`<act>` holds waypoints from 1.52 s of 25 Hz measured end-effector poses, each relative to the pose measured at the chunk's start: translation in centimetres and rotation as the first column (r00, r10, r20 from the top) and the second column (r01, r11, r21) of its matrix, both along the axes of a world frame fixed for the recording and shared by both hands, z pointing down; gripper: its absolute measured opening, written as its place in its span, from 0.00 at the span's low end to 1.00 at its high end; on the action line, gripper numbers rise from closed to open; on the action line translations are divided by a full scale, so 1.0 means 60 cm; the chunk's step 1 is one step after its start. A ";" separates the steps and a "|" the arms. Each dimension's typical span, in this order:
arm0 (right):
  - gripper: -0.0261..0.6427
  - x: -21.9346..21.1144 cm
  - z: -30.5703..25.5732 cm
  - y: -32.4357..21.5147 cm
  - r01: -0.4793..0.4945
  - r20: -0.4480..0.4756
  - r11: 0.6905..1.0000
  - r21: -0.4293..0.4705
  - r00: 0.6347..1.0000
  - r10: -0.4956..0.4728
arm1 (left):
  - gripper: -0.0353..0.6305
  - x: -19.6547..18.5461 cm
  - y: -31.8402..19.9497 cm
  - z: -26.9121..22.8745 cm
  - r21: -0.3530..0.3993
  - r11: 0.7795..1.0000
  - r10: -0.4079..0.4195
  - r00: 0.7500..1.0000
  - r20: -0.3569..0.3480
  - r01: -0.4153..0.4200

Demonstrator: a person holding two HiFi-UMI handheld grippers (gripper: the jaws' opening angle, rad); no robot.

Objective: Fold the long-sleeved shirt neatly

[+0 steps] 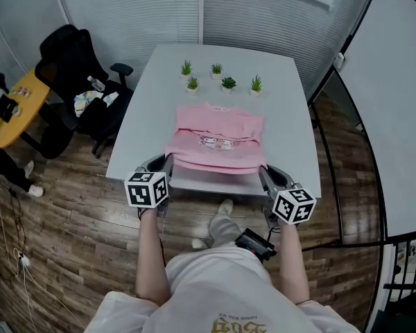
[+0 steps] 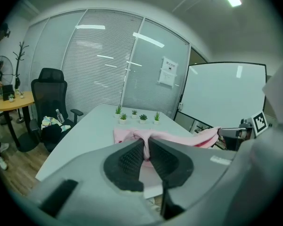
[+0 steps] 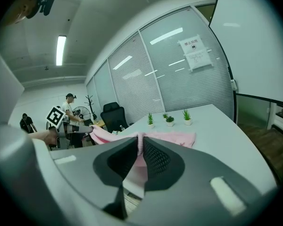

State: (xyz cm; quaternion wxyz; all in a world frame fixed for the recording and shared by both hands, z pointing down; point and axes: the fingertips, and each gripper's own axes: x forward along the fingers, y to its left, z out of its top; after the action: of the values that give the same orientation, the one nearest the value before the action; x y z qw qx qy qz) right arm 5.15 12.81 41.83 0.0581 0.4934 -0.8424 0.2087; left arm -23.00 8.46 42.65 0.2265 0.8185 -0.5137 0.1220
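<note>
Shirt (image 1: 215,141), pink, lies on the table (image 1: 145,109) with its near hem held up off the edge. Left gripper (image 2: 146,149) is pinched nearly closed on one hem corner, and right gripper (image 3: 140,149) likewise on the other. To fold well, carry both corners forward level, keeping the hem taut. Lay it probably just short of the collar, which is hard to see.

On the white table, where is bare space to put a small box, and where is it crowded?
Bare table lies left of the pink shirt, to the left edge, and a like strip on its right. The far end behind the plants is bare too. Crowded: the near edge, where the left gripper and right gripper hold the hem.
</note>
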 end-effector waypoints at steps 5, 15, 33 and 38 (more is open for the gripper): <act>0.11 0.003 0.004 -0.013 -0.012 0.002 1.000 -0.011 1.000 0.012 | 0.10 0.004 -0.014 -0.001 -0.009 1.000 0.012 1.000 0.008 -0.012; 0.11 0.010 0.019 -0.078 -0.040 0.019 0.999 -0.022 0.999 0.040 | 0.10 0.011 -0.089 0.010 -0.030 0.999 0.036 0.999 0.023 -0.036; 0.10 0.021 0.027 -0.286 -0.093 0.067 0.995 -0.045 0.993 0.095 | 0.10 0.026 -0.293 0.039 -0.084 0.993 0.080 0.997 0.023 -0.078; 0.10 0.025 0.027 -0.345 -0.098 0.061 0.994 -0.047 0.993 0.101 | 0.10 0.032 -0.349 0.046 -0.096 0.992 0.086 0.996 0.022 -0.083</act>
State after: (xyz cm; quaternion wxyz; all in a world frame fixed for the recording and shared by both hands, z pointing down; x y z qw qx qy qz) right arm 6.65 -7.89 43.47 0.0317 0.5266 -0.8133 0.2453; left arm -21.05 -12.47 45.40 0.2533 0.8261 -0.4751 0.1663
